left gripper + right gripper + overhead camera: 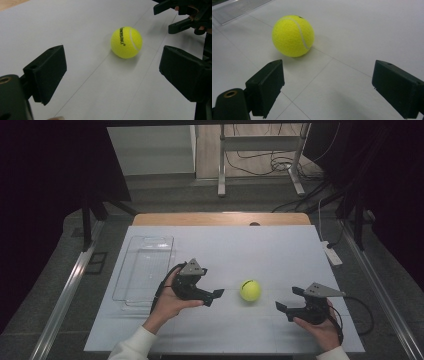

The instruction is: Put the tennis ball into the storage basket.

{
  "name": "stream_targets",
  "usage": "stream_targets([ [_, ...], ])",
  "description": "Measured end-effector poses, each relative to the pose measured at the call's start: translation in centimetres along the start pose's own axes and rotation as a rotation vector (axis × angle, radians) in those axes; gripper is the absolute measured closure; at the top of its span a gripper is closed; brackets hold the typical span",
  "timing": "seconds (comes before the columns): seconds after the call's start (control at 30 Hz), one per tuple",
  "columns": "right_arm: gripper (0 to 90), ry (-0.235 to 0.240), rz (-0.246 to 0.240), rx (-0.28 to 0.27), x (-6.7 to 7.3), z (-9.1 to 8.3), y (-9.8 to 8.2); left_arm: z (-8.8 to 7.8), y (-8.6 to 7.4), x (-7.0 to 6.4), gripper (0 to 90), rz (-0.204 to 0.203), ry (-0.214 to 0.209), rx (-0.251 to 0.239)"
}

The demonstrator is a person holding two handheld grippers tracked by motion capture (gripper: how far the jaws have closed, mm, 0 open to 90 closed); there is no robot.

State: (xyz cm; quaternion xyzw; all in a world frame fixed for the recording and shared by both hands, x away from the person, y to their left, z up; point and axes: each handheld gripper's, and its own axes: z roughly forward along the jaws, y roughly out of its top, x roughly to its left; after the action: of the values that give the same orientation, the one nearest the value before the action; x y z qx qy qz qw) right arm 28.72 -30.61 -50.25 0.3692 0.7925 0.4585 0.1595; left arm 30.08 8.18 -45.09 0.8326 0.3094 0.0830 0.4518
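Note:
A yellow tennis ball (250, 290) rests on the white table sheet (260, 250), between the two hands. In the left gripper view the ball (126, 42) lies ahead of the wide-apart jaws, slightly right of centre. In the right gripper view the ball (293, 36) sits beyond the left jaw. My left gripper (214, 296) is open, just left of the ball, pointing at it. My right gripper (289, 299) is open too, to the ball's right. Nothing sits between either pair of jaws. The right gripper (172, 17) also shows in the top right corner of the left gripper view.
A clear plastic tray (144, 270) lies on the left part of the sheet, behind my left hand; its corner (239, 8) shows at the top left of the right gripper view. A white power strip (332, 253) hangs off the table's right edge.

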Motion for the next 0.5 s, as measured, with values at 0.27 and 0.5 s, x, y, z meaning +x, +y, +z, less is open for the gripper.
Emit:
stream_targets([
  [0.27, 10.7, 0.002, 0.001, 0.001, 0.0, 0.0, 0.0, 0.8, 0.3, -0.1, 8.3, 0.003, -0.012, 0.011],
  [0.5, 10.8, -0.003, 0.004, -0.004, -0.1, -0.1, 0.0, 1.4, 0.5, -0.2, 8.4, 0.002, -0.016, 0.014],
])
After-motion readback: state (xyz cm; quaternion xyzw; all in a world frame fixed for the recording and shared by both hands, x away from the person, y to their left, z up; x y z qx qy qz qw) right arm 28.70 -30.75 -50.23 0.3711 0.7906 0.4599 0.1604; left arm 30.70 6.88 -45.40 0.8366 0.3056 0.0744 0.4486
